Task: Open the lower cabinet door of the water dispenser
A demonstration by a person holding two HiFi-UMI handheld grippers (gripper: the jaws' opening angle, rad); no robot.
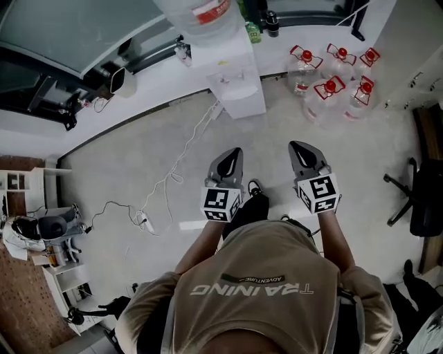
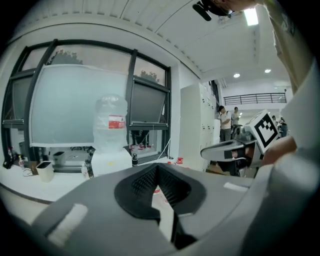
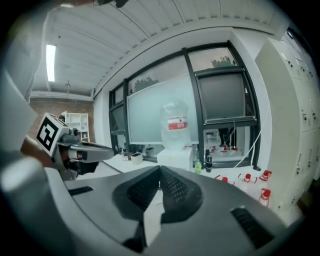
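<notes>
Task not started: left gripper (image 1: pixel 232 153) and right gripper (image 1: pixel 302 146), jaws closed and empty, hung mid-frame, well apart from the water dispenser (image 1: pixel 234 72) at top centre, lower cabinet door (image 1: pixel 243 104) untouched.

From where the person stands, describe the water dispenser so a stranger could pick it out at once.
Find the long white ledge under the big window. The dispenser stands on the floor against it, straight ahead. It alone is a white box topped by a big bottle with a red label; the red-capped jugs to its right sit loose on the floor.
</notes>
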